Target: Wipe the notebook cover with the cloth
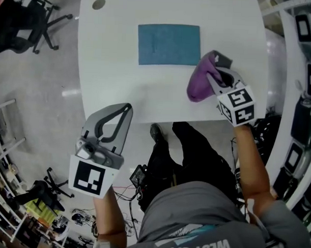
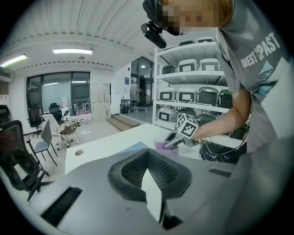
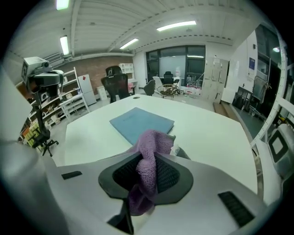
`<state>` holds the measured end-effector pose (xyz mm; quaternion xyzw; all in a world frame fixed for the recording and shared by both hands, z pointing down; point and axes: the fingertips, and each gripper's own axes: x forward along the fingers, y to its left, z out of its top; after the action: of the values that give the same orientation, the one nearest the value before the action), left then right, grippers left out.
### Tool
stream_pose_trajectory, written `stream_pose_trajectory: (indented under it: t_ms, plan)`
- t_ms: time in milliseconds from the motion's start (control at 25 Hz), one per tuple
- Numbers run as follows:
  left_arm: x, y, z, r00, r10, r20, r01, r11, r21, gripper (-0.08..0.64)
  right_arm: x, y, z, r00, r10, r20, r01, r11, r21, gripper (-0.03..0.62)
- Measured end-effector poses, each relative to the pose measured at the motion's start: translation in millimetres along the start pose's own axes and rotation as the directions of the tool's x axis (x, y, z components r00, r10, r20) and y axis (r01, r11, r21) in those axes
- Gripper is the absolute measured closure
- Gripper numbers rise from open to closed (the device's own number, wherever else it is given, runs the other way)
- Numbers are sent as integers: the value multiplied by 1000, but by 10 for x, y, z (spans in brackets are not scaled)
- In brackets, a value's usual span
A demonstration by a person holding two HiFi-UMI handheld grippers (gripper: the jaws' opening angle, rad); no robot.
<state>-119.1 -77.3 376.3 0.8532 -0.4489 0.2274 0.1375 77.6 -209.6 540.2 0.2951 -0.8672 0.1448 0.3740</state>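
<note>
Right hand-held gripper [image 1: 221, 62] clamps the purple cloth [image 1: 200, 84] beside the blue notebook [image 1: 168, 44]; no wiping has begun. Left hand-held gripper [image 1: 127, 109] hangs closed, empty.

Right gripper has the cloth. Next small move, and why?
Probably carry the right gripper over and lower the cloth onto the notebook. Its fingers are shut on the purple cloth, which hangs by the notebook's near right corner, not yet on the cover.

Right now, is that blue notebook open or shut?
Shut: the notebook lies flat, showing only its plain blue cover, no pages.
</note>
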Motion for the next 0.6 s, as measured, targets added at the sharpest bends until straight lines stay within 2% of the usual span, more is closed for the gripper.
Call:
stream_pose_trajectory:
  t_ms: [280,400,600]
  plan:
    - [-183,65,-203,998,56,-3,-56,997,-47,558,483,18,102,997,25,-76,-26,999,-22,495]
    - [-271,103,-291,997,80,-4,-80,994,-68,558,581,76,218,995,32,-98,-38,997,-68,495]
    - [-386,129,-415,994,112,-11,-113,989,-99,558,844,543,589,989,119,-93,-132,978,-159,494]
